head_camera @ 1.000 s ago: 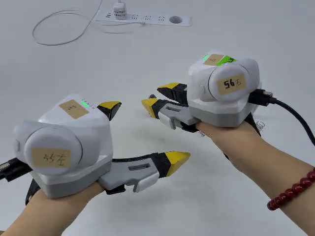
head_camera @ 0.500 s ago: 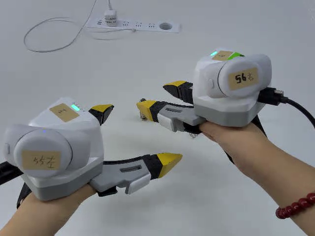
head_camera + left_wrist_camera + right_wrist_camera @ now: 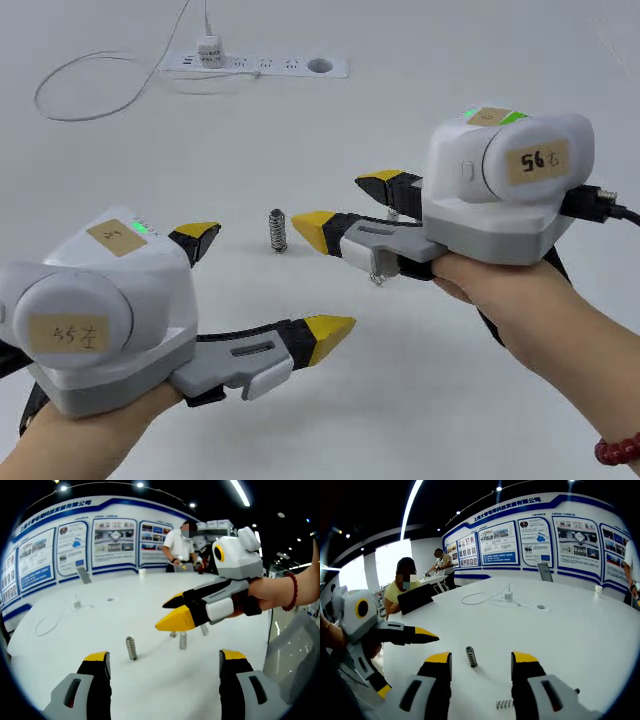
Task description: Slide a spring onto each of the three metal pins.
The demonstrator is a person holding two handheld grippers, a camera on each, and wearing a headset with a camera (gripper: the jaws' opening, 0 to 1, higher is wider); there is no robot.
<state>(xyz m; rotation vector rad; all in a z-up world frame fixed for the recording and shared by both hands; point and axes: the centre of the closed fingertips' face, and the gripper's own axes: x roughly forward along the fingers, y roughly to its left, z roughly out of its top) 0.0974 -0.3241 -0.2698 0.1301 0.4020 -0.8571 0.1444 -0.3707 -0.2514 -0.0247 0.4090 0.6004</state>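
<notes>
**A:** Step in hand?

**B:** Judged: fetch the spring, lying flat on the table just under the right gripper, and thread it on a pin. Advise a light grip across the coils, then turn it upright so the bore lines up with the pin.

**A:** Grippers?

**B:** Both wide open, holding and touching nothing. The left gripper hovers nearby. 1 pin stands between them, already coiled. The other pins stand beyond it, state unclear.
</notes>
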